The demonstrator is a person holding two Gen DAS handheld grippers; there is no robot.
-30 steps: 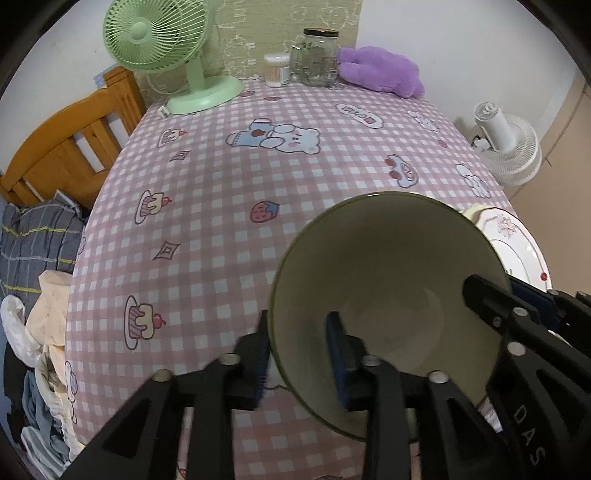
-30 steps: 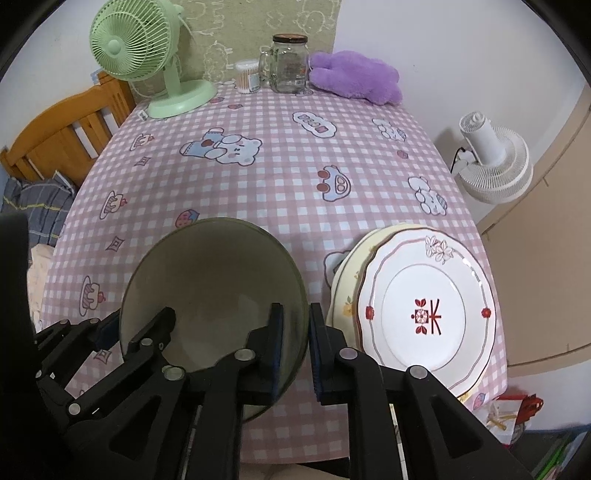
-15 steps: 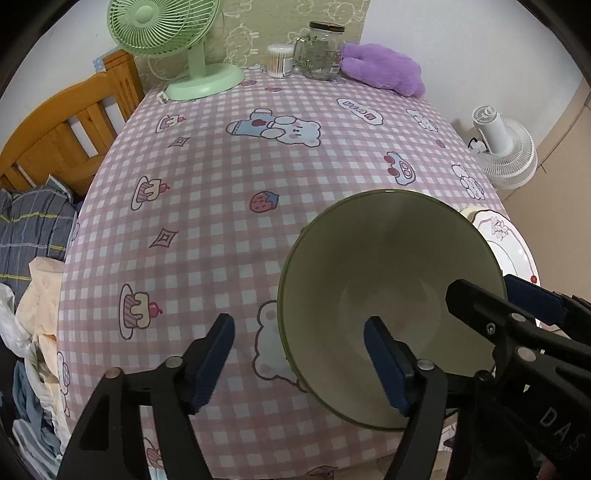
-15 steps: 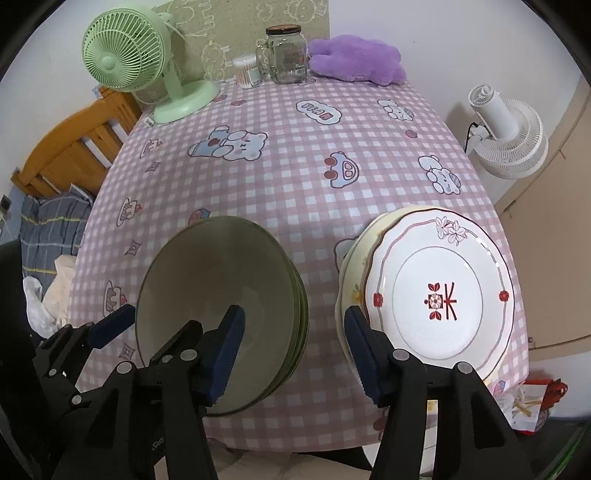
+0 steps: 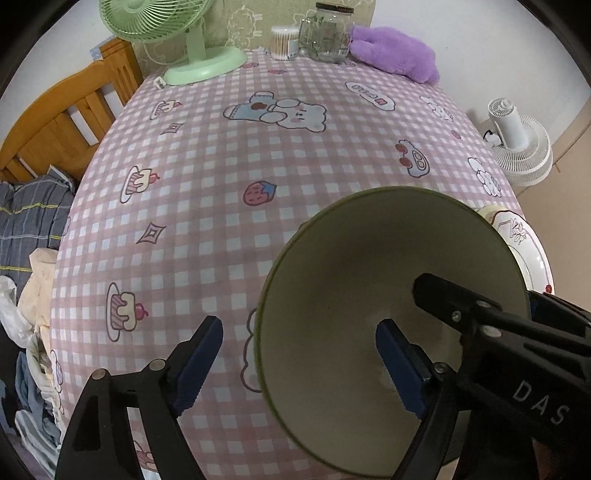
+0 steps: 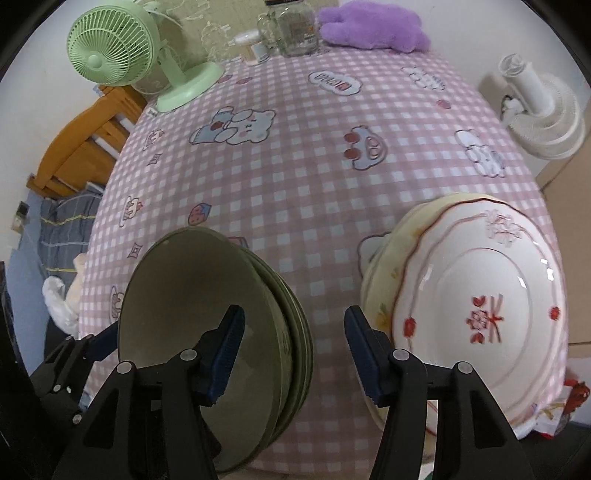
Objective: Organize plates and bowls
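A stack of nested green bowls point(image 6: 207, 314) rests on the pink checked tablecloth point(image 6: 295, 177) near the front edge; the top green bowl point(image 5: 369, 295) fills the left wrist view. My left gripper point(image 5: 299, 365) straddles the bowl's left rim, its jaws opening and the pads off the rim. My right gripper point(image 6: 295, 356) is open, with the stack's right rim between its fingers, untouched. To the right lies a white plate with red flowers point(image 6: 480, 306) on a yellowish plate point(image 6: 384, 280). The white plate's edge point(image 5: 524, 240) shows behind the bowl.
At the table's far end stand a green desk fan point(image 6: 118, 48), a glass jar point(image 5: 328, 33), a cotton swab box point(image 5: 284, 42) and a purple plush toy point(image 6: 373, 26). A white floor fan point(image 6: 543, 110) is right of the table. A wooden bed frame point(image 5: 62, 125) with clothes lies left.
Both grippers were shut on the top bowl's rim and have let go, their jaws now spread. The bowl sits nested on the stack. The right gripper has tilted and sunk toward the table.
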